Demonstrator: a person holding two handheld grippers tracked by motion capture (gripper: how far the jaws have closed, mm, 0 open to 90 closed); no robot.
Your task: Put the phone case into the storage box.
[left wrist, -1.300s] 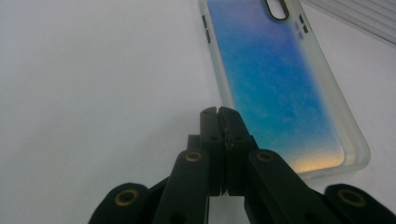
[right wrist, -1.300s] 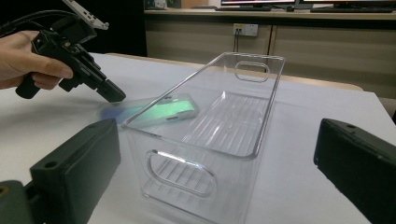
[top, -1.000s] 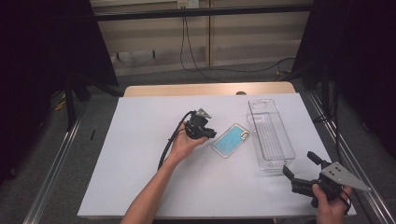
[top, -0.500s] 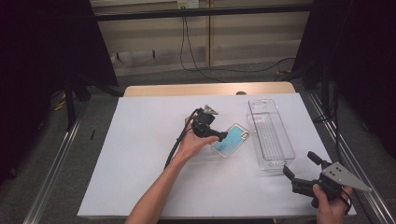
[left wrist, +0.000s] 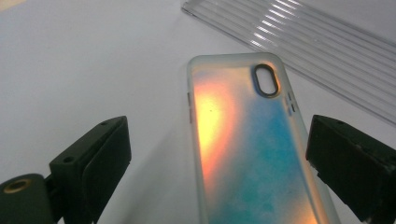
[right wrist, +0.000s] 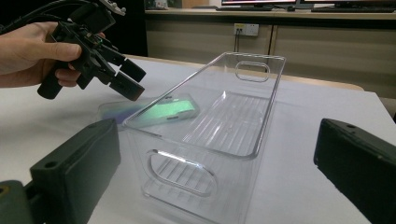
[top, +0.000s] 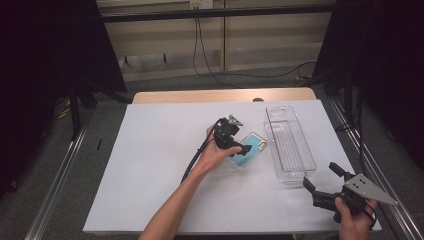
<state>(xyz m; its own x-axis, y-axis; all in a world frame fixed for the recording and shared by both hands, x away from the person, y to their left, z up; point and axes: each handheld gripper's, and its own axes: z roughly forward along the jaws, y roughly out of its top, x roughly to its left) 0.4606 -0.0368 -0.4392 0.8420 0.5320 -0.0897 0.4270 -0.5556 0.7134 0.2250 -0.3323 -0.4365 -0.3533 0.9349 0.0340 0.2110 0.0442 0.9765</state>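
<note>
Iridescent blue and orange plastic marks the phone case (left wrist: 247,154), which lies flat on the white table (top: 150,165), just left of the clear bin (top: 290,145) and near the table's middle. The left gripper (top: 239,148) is held low over the case with its jaws spread wide, one on each side of the case's long edges, as the left gripper view shows; nothing is pinched yet. The right gripper (top: 322,181) is kept at the near right corner, jaws likewise spread and empty, pointed toward the bin's near end.

The step in hand is judged to be the grasp of the case. It would be done well if the jaws were lowered until their pads meet the thin side walls, then closed gently across the width, since a flexible shell is likely to bow under hard pressure. A slight tilt may be needed to lift one edge off the table.

The case is a rounded rectangle with a frosted rim and an oval camera cut-out. The bin is rigid, transparent and ribbed along its floor, with oval handle slots at both ends.
</note>
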